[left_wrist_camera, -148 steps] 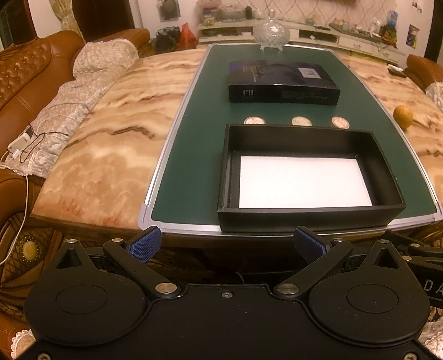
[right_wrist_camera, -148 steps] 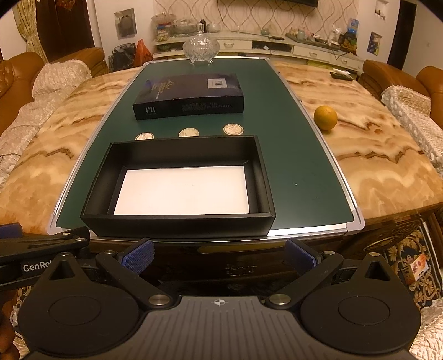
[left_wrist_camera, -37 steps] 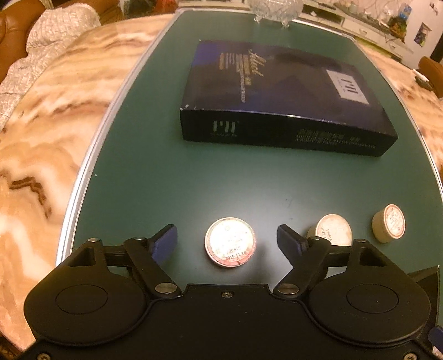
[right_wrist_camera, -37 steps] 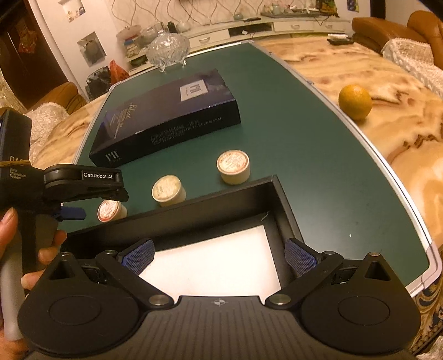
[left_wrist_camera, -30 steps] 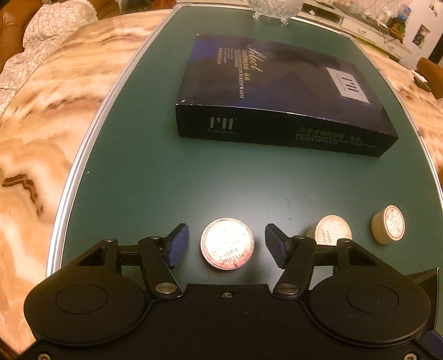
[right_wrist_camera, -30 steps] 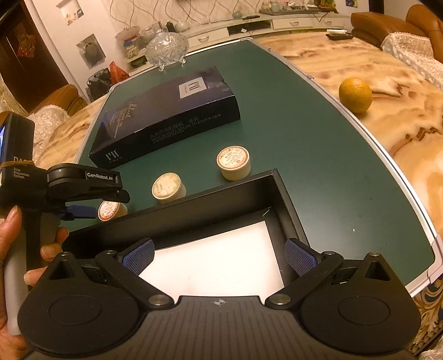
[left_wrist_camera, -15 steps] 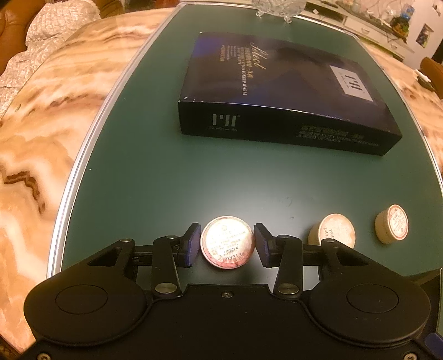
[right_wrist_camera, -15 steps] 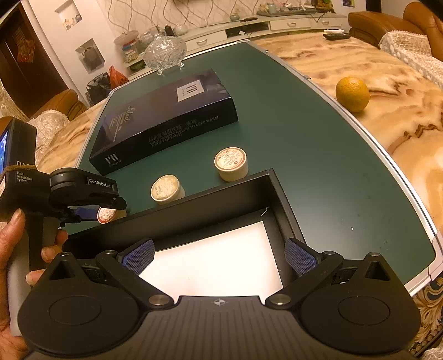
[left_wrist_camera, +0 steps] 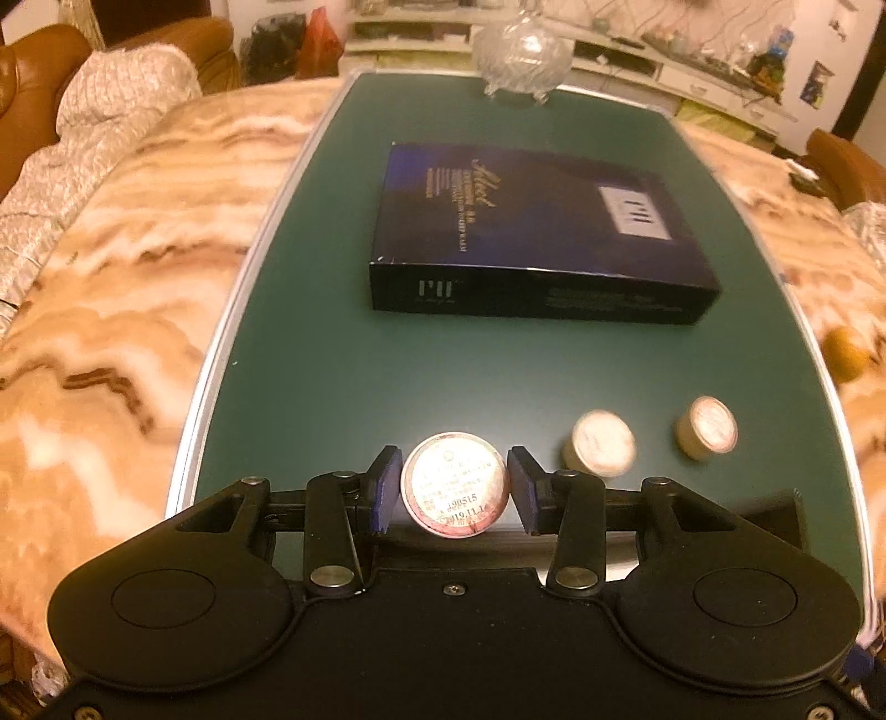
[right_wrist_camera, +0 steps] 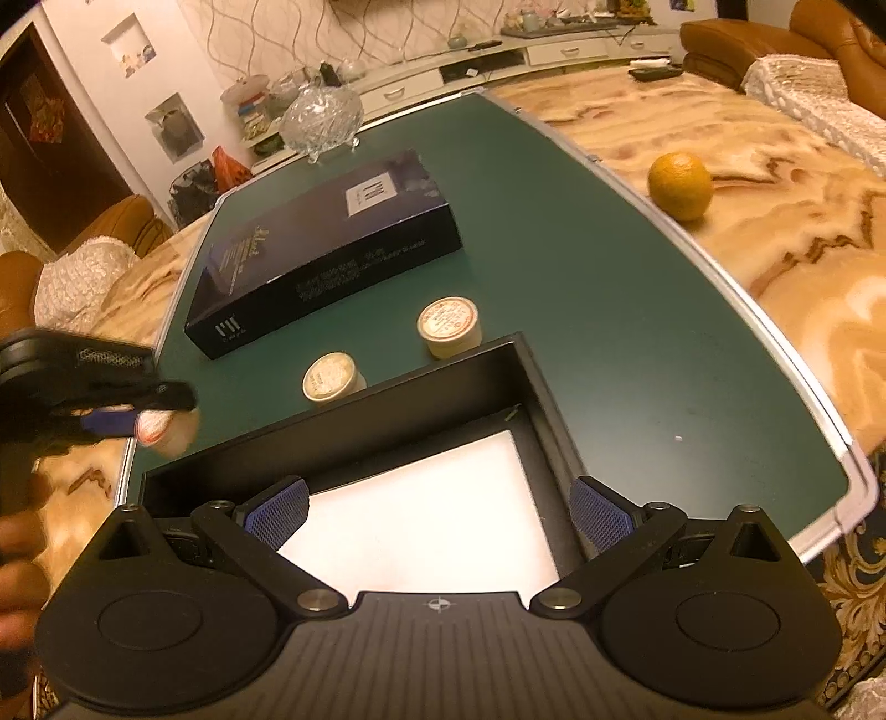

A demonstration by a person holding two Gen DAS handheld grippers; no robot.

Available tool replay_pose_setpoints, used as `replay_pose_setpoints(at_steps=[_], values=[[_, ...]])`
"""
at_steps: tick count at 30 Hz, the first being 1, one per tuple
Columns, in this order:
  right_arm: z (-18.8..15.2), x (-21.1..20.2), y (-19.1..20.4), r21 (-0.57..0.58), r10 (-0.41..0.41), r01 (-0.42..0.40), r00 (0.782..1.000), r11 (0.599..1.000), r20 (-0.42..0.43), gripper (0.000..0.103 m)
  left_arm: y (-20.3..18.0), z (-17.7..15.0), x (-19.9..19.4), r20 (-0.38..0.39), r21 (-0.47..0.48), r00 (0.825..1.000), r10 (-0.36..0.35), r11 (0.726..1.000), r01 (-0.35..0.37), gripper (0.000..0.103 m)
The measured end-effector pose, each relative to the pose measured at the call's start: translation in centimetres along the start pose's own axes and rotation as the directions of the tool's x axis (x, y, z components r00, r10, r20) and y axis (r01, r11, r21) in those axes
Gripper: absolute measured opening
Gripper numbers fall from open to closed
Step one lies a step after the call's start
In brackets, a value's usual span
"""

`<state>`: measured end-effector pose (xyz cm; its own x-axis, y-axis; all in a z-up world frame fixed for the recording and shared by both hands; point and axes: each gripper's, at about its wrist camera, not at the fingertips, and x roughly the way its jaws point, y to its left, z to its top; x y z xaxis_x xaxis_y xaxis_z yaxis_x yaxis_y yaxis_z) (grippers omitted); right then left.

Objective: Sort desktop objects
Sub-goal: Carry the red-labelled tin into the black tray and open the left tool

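Observation:
My left gripper (left_wrist_camera: 454, 487) is shut on a small round tin (left_wrist_camera: 454, 484) with a pink-white printed lid and holds it lifted above the green mat; it also shows in the right wrist view (right_wrist_camera: 163, 429), blurred. Two more round tins (left_wrist_camera: 601, 446) (left_wrist_camera: 709, 426) stand on the mat to its right, also seen in the right wrist view (right_wrist_camera: 332, 376) (right_wrist_camera: 449, 324). The open black box (right_wrist_camera: 387, 404) with a white bottom lies in front. My right gripper (right_wrist_camera: 437, 512) is open and empty, above the box's near part.
A dark blue flat box (left_wrist_camera: 531, 232) lies behind the tins on the green mat (left_wrist_camera: 310, 354). A glass bowl (left_wrist_camera: 523, 50) stands at the mat's far end. An orange (right_wrist_camera: 680, 185) sits on the marble table (right_wrist_camera: 803, 232) to the right.
My left gripper closed on the leftmost tin and lifted it up and back toward the black box. My right gripper stayed open over the box.

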<state>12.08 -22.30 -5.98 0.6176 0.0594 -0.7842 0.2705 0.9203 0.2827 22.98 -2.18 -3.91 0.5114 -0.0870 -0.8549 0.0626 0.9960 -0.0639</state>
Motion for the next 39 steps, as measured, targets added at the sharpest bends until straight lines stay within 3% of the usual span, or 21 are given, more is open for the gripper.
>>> replay_pose_setpoints(at_steps=[7,17,27,39], values=[[-0.7,-2.4,-1.3,0.033,-0.005,0.005,1.0,0.999,0.016,0.103,-1.3,-4.2,-2.1,-0.043,0.05,0.999,-0.016,0.999,0.018,0.041],[-1.7,-4.0,-2.7,0.034,-0.016,0.016,1.0,0.999,0.024,0.103,-2.1,-7.9,0.5,-0.111,0.126,0.99,0.085,0.989,-0.071,0.041],[-1.7,-3.3,-3.0,0.04,-0.022,0.021,1.0,0.999,0.012,0.103,-2.3,-8.9,1.9,-0.123,0.17,0.982,0.142,0.978,-0.12,0.041],[-1.8,-2.9,-2.5,0.018,-0.031,0.031,1.0,0.999,0.003,0.103,-2.1,-9.4,1.5,-0.096,0.174,0.987,0.126,0.979,-0.109,0.045]])
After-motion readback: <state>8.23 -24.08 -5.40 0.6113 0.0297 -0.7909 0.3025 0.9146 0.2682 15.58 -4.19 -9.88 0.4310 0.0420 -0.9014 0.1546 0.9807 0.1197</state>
